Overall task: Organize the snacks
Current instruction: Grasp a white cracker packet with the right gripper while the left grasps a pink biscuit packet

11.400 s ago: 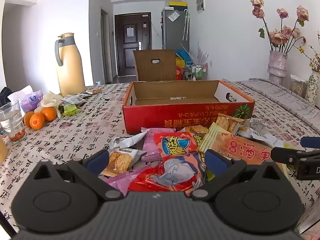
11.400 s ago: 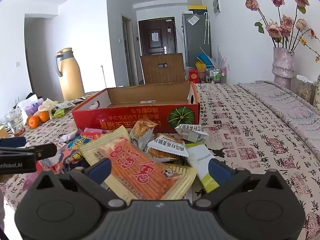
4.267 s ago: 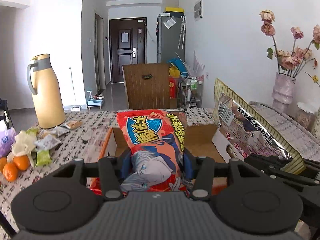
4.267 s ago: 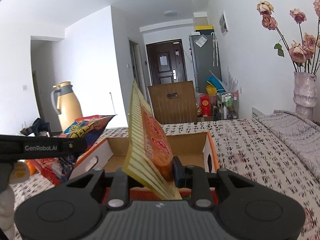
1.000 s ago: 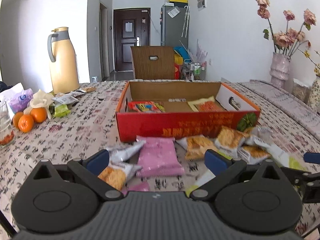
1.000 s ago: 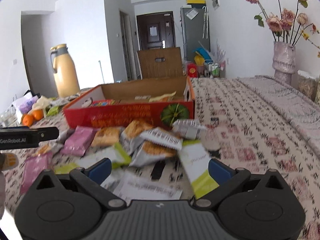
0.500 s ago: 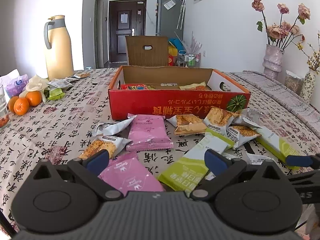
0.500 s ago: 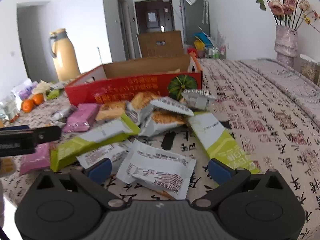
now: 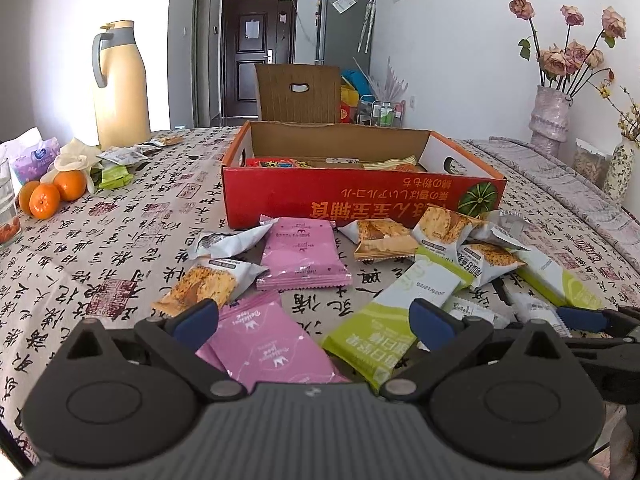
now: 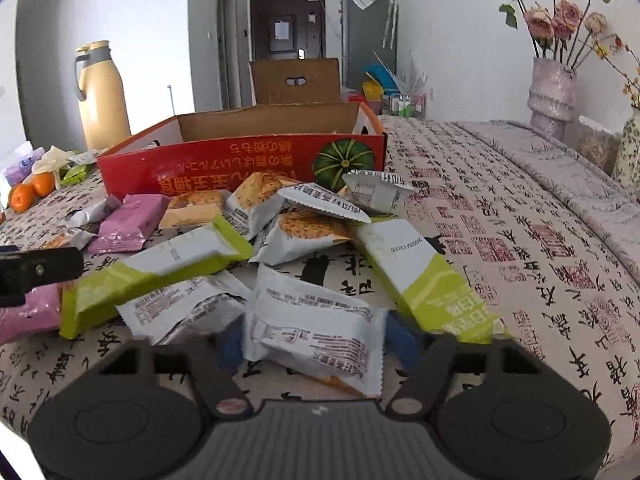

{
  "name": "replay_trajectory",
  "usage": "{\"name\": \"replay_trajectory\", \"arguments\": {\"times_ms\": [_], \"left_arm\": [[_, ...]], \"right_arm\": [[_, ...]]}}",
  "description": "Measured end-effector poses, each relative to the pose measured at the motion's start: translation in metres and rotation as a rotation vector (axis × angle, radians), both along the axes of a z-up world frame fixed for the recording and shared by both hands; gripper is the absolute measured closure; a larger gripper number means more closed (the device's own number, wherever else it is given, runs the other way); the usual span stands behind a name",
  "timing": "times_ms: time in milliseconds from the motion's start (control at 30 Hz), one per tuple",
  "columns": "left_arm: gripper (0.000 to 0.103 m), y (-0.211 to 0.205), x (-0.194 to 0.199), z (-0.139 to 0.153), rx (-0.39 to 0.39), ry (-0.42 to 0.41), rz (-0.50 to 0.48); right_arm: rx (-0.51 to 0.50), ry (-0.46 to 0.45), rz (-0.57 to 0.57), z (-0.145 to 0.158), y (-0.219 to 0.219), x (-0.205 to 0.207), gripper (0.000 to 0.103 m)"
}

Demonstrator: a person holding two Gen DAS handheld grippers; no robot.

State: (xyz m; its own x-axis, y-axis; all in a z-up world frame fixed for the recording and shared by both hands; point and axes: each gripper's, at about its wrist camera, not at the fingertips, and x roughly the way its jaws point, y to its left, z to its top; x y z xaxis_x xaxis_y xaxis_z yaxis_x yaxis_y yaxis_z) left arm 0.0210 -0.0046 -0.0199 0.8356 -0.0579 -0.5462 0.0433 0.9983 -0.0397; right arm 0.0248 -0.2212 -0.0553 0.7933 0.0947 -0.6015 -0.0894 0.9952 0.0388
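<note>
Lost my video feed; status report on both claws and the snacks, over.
Right claw closing around white packet. Left claw open over pink packet. Red box beyond; loose snacks between.

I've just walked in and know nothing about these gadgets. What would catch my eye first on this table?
Probably the red cardboard box in the middle of the table, a few snacks already inside, with loose pink, green and white packets strewn in front of it. Nearest the camera, the right gripper is closing around a white snack packet. At the far left stand a tall yellow thermos and some oranges.
</note>
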Motion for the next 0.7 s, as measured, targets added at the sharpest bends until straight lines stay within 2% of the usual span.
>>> {"name": "replay_trajectory", "arguments": {"times_ms": [33, 100, 167, 333, 700], "left_arm": [[0.000, 0.000, 0.000, 0.000, 0.000, 0.002, 0.002], [0.000, 0.000, 0.000, -0.001, 0.002, 0.007, 0.009], [0.000, 0.001, 0.000, 0.000, 0.000, 0.011, 0.015], [0.000, 0.005, 0.000, 0.000, 0.005, 0.032, 0.054], [0.000, 0.014, 0.011, -0.005, 0.004, 0.138, 0.187]], "right_arm": [[-0.001, -0.005, 0.004, 0.000, 0.000, -0.001, 0.050], [0.000, -0.012, 0.015, 0.002, 0.000, -0.002, 0.077], [0.014, -0.012, 0.019, 0.003, -0.003, -0.003, 0.087], [0.050, -0.020, 0.018, 0.003, -0.007, -0.007, 0.088], [0.073, -0.056, 0.022, 0.004, -0.011, -0.018, 0.088]]}}
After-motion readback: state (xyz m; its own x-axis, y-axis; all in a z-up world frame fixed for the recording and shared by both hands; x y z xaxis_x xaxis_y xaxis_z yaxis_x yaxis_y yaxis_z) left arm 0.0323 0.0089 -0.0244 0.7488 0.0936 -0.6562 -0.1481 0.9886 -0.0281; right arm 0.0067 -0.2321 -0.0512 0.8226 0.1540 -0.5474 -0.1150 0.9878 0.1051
